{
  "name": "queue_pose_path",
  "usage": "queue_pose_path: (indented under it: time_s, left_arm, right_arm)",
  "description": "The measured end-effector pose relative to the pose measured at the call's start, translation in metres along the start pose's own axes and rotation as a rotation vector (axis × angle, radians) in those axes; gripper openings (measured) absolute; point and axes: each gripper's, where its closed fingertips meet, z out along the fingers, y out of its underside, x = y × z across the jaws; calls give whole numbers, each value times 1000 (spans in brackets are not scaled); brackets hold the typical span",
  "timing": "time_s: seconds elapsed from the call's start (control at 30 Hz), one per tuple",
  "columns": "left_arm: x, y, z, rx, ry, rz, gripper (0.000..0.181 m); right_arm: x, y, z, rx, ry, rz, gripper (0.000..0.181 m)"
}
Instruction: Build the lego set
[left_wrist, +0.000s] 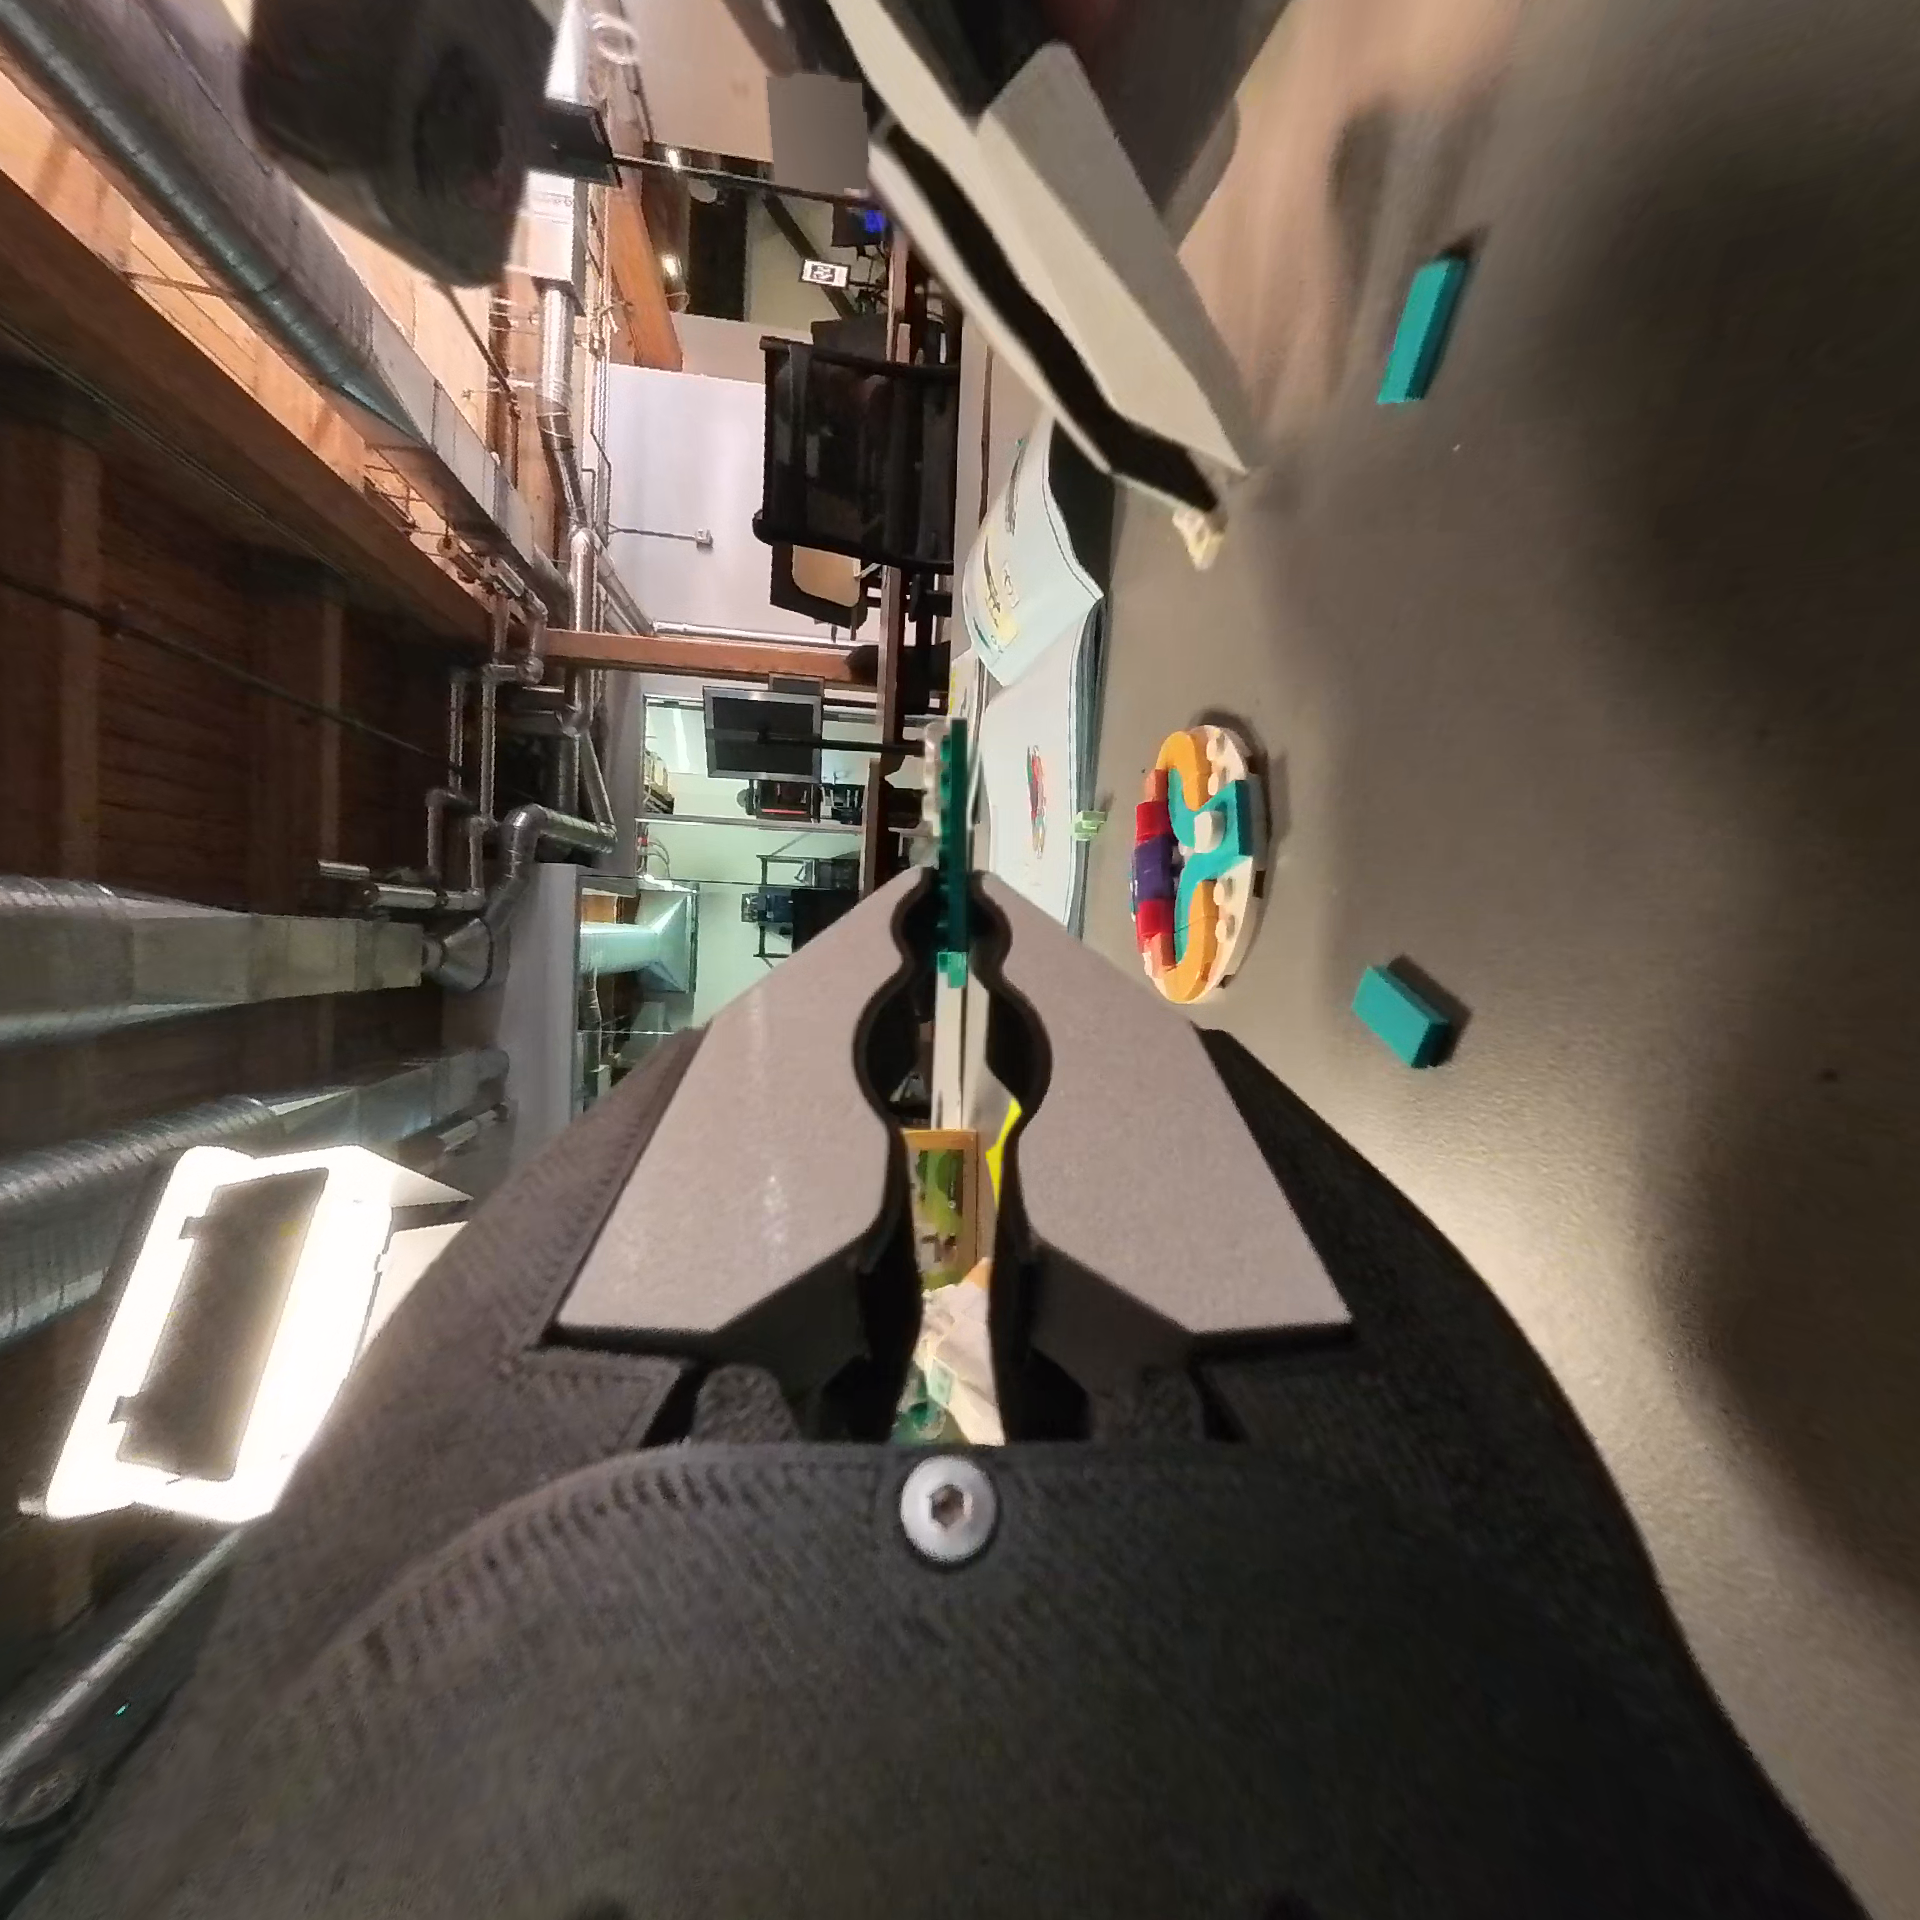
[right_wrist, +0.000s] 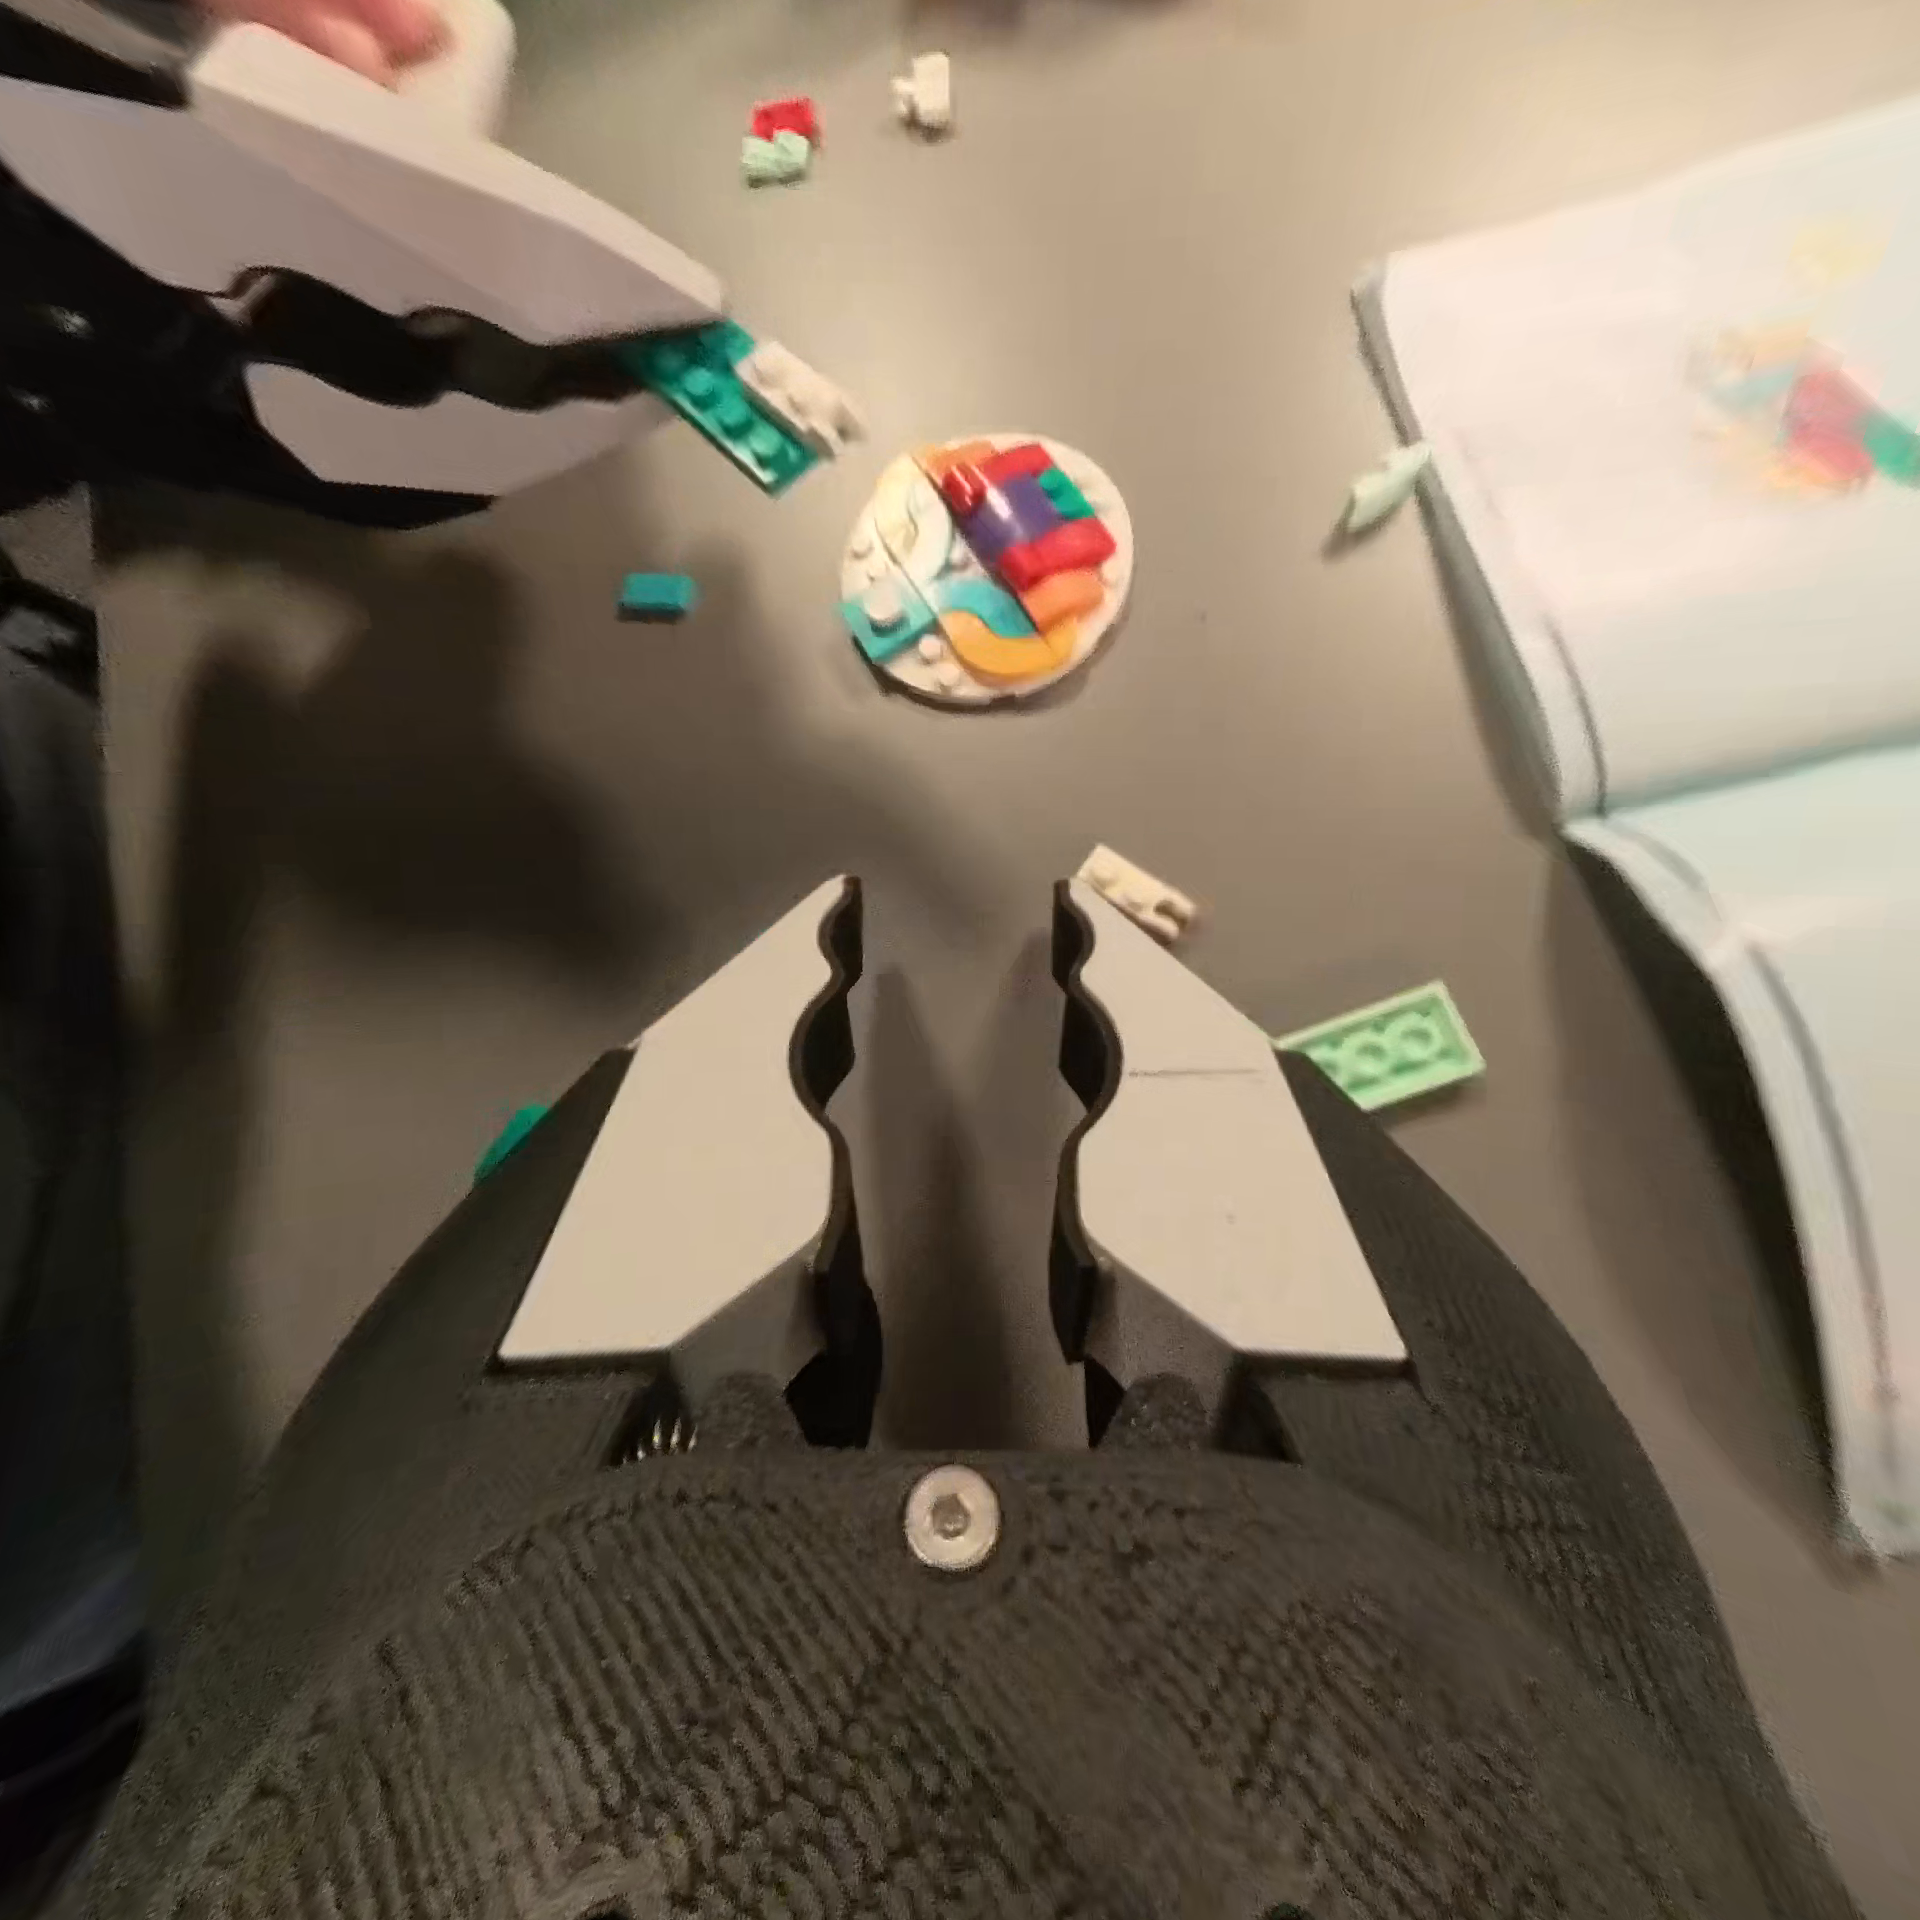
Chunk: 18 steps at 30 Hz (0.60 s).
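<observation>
My left gripper (left_wrist: 951, 883) is turned on its side and shut on a teal studded plate (left_wrist: 954, 810) with a white piece stuck to it, held above the table. In the right wrist view the left gripper (right_wrist: 686, 364) holds that teal plate (right_wrist: 727, 405) up and left of the round build (right_wrist: 987, 571). The build is a white disc topped with red, purple, orange and teal bricks; it also shows in the left wrist view (left_wrist: 1195, 862). My right gripper (right_wrist: 956, 894) is open and empty, hovering near of the disc. A small white clip piece (right_wrist: 1138, 899) lies by its right fingertip.
Loose parts lie on the grey table: a teal tile (right_wrist: 655, 595), a mint plate (right_wrist: 1382, 1044), red and mint bits (right_wrist: 781, 140), a white piece (right_wrist: 923, 94). The open instruction booklet (right_wrist: 1662, 520) lies at the right. Two teal tiles (left_wrist: 1403, 1013) show in the left wrist view. Spacing between my two grippers at the tips: around 9 centimeters.
</observation>
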Motion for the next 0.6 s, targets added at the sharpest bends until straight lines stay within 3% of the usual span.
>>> queue_pose_path:
  time_s: [0.1, 0.2, 0.37, 0.43, 0.6]
  left_arm:
    - [0, -1, -1, 8, 1, 2, 2]
    - [0, -3, -1, 17, -3, 8, 2]
    - [1, -6, -2, 26, -1, 25, 2]
    - [1, -6, -2, 26, 1, 25, 2]
    - [4, -8, -1, 30, 14, 37, 2]
  right_arm:
    - [16, -10, -5, 25, 55, -221, 41]
    - [28, 0, 0, -71, 30, -368, 37]
    - [23, 6, 1, -174, -140, -371, 8]
    - [21, 7, -1, -210, -170, -351, 5]
    - [-13, -46, -15, -19, -218, -371, 5]
